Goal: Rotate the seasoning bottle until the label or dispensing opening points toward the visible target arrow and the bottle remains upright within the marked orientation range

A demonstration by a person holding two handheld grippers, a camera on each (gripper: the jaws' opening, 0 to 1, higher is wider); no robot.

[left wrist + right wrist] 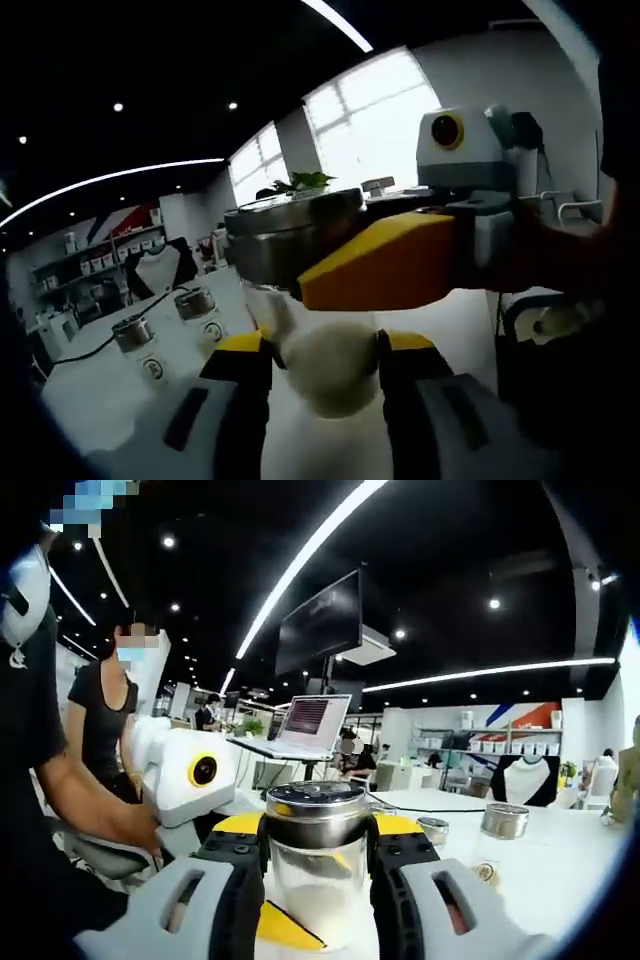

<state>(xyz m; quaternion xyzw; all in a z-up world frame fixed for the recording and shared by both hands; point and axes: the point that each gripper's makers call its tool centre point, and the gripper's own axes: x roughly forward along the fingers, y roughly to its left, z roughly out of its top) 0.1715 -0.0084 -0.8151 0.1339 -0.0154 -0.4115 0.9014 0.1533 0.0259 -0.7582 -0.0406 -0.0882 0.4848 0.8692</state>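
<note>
The seasoning bottle point(318, 870) is held upright at frame centre, clamped by the right gripper point(317, 880) and apparently also the left gripper point(327, 375).

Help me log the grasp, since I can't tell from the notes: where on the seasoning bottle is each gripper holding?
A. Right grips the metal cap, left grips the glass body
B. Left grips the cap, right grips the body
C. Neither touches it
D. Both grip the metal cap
A. In the left gripper view, the right gripper clamps the metal cap while the left gripper closes on the seasoning bottle at its glass body.
</note>
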